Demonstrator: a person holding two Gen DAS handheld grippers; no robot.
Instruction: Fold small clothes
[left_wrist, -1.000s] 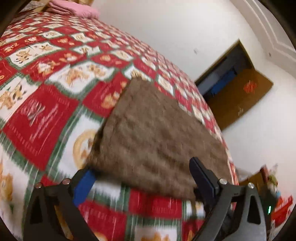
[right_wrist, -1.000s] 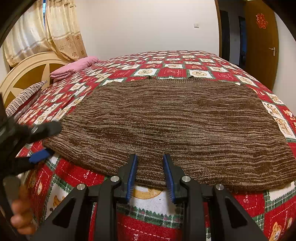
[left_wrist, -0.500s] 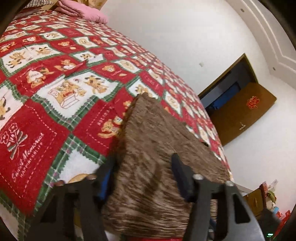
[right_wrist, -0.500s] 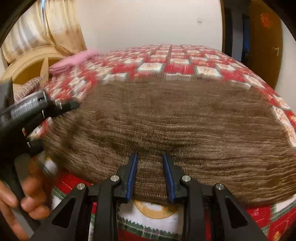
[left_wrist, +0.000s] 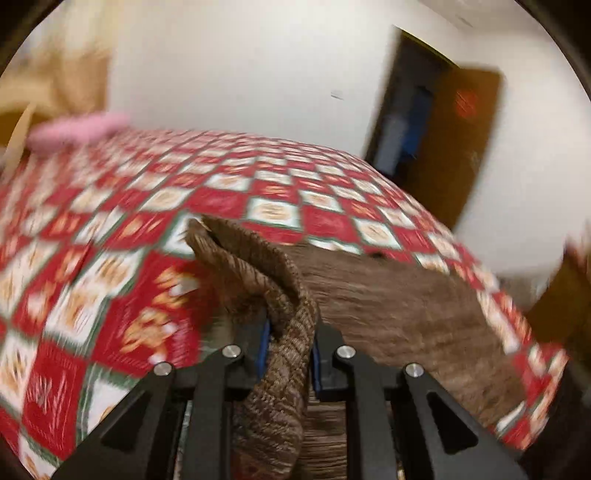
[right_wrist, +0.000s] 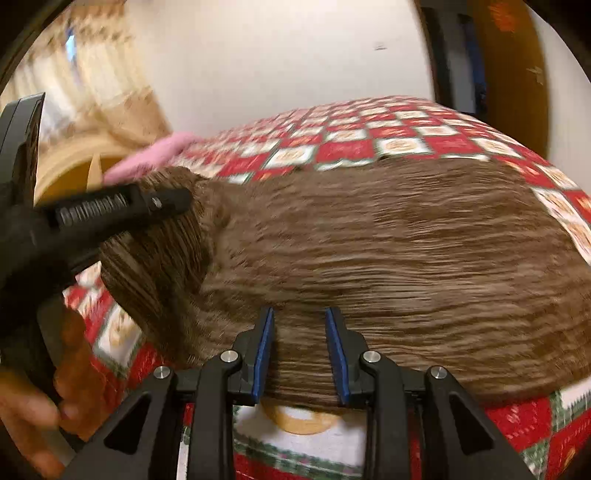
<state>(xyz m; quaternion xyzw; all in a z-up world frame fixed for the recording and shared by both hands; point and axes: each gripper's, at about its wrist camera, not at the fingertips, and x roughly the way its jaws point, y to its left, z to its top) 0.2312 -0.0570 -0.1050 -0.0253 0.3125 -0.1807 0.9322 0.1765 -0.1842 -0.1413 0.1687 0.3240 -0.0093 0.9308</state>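
A brown knit garment (left_wrist: 406, 314) lies spread on the red checked bedspread (left_wrist: 110, 258). My left gripper (left_wrist: 290, 332) is closing, and a bunched fold of the garment's left edge is pinched between its blue pads and raised off the bed. From the right wrist view, that raised corner (right_wrist: 159, 258) hangs under the left gripper's black finger (right_wrist: 162, 201), with a hand (right_wrist: 37, 406) gripping the handle. My right gripper (right_wrist: 300, 321) sits over the garment's (right_wrist: 369, 240) near hem. Its jaws stand apart, with flat fabric between them.
A pink pillow (right_wrist: 159, 155) and a curved wooden headboard (right_wrist: 74, 173) are at the bed's far left. A brown door (left_wrist: 454, 147) stands ajar in the white wall beyond the bed. The bedspread (right_wrist: 351, 147) stretches past the garment.
My left gripper went from wide open at the garment's corner to closed on it, then rolled and lifted the corner up and inward. The right gripper stayed at the near hem.
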